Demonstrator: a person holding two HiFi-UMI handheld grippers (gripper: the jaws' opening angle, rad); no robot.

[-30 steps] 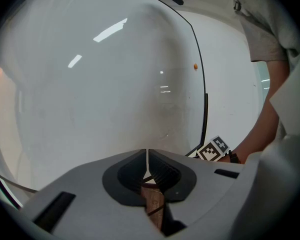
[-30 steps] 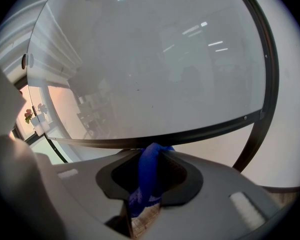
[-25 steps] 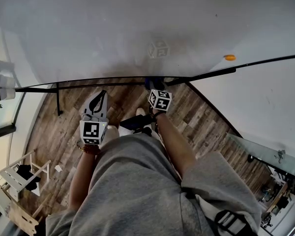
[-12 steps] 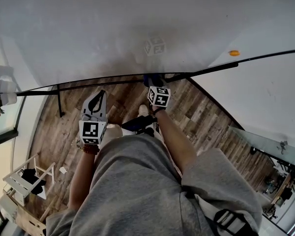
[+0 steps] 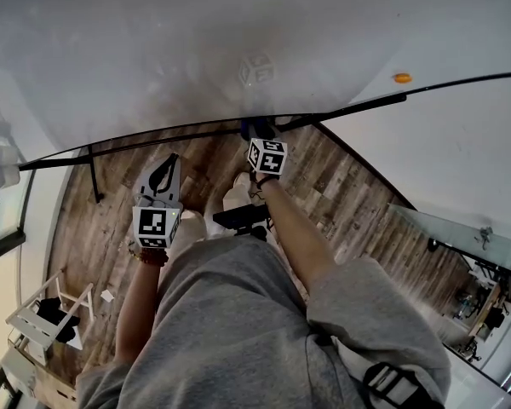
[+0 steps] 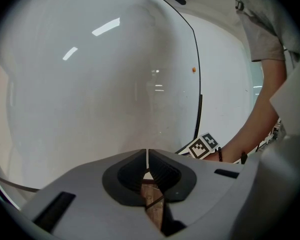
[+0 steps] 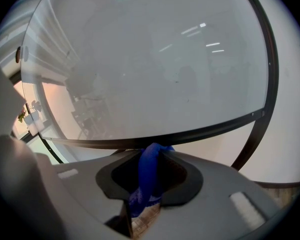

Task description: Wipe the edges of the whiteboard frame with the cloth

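The whiteboard point(image 5: 238, 41) filled most of what I could see, its white face bare apart from glare. Below it lay wooden floor point(image 5: 341, 186), with the person's grey-clad legs in the foreground. There was no table in sight, so I placed things by the board's own edges and corners.

Its thin black frame point(image 5: 153, 137) ran along the bottom edge and, in the right gripper view, turned upward at the lower right corner.

The right gripper point(image 5: 257, 130) was clenched on a blue cloth point(image 7: 147, 176). The cloth's bunched top poked out past the jaw tips and, as far as I could tell, met the bottom bar about midway along, a little toward the right corner.

The left gripper point(image 5: 170, 162) hung below that same edge, off toward the left corner and apart from the frame. Its jaws were pressed together with nothing between them.

A small orange magnet point(image 5: 401, 78) sat on the board near the right edge.

I judged the bottom edge to be the pass in hand. The next move called for sliding the cloth along the bar toward a corner, pressed firmly enough not to skip, then turning up the side without letting the cloth slip loose.
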